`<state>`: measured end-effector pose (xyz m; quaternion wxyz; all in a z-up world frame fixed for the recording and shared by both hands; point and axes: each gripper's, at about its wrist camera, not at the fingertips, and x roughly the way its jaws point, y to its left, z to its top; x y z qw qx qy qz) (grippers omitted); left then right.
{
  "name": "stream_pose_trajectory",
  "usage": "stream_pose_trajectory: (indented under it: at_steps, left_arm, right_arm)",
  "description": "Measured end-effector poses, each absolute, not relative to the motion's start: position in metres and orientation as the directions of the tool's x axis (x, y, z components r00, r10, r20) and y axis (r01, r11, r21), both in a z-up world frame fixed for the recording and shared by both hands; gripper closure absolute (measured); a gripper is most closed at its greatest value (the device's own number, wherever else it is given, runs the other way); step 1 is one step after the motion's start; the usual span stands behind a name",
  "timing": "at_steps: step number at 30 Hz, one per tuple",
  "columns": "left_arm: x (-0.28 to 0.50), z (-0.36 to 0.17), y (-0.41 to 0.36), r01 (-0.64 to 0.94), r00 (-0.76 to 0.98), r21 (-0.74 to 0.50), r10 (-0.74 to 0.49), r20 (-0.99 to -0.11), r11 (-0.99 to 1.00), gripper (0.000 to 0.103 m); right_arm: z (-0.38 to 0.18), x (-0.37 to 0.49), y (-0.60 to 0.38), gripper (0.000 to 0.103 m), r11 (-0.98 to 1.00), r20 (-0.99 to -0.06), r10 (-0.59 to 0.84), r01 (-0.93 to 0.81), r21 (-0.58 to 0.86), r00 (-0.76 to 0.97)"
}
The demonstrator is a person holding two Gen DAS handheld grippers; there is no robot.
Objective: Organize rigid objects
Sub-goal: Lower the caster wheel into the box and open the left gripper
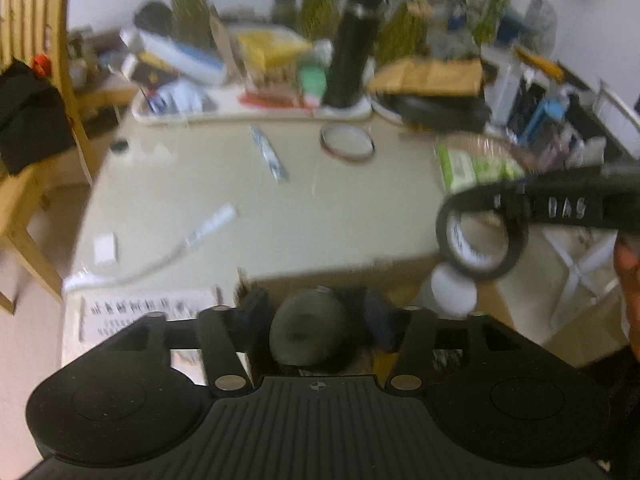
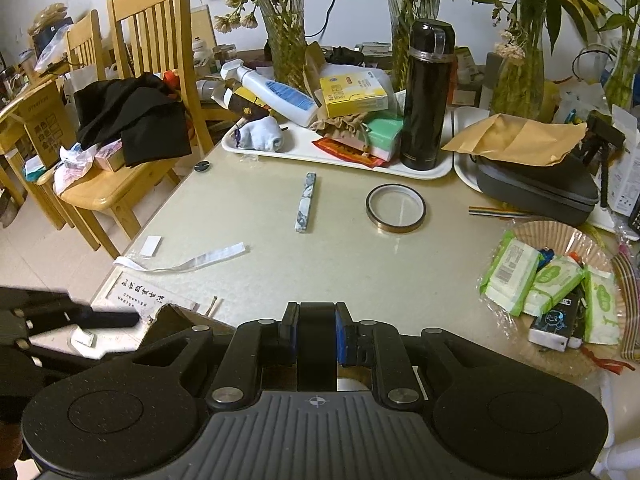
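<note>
The left wrist view is blurred. My left gripper [image 1: 316, 308] hangs past the table's near edge, and a dark grey rounded object [image 1: 310, 334] sits between its fingers with narrow gaps on both sides, so the jaws stand open. My right gripper [image 1: 516, 204] reaches in from the right, shut on a black tape roll [image 1: 486, 272]. In the right wrist view that roll [image 2: 316, 344] shows edge-on, pinched between the blue pads of the right gripper [image 2: 316, 312]. The left gripper [image 2: 100, 317] shows at the lower left there.
On the beige table [image 2: 320, 264] lie an amber tape ring [image 2: 395, 208], a patterned stick [image 2: 306, 201] and a white strip [image 2: 200, 260]. A white tray [image 2: 280, 148] holds a black flask [image 2: 426, 96]. A basket of wipes [image 2: 540, 276] and a chair [image 2: 152, 40] flank the table.
</note>
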<state>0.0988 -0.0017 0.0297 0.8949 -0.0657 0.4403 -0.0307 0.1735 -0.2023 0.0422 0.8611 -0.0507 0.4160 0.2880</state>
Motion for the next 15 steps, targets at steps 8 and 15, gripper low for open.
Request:
stream_pose_trajectory:
  at_steps: [8,15]
  left_arm:
    - [0.102,0.038,0.008,-0.076,0.648,-0.133,-0.052,-0.76,0.988,0.047]
    - [0.101,0.043,0.013,-0.1,0.67,-0.117,-0.02,-0.742,0.988,0.047]
  right_arm:
    - [0.041,0.173,-0.203,0.083,0.826,-0.749,0.458,-0.54,0.16,0.479]
    - [0.04,0.17,-0.2,0.083,0.814,-0.752,0.476,-0.553,0.179,0.456]
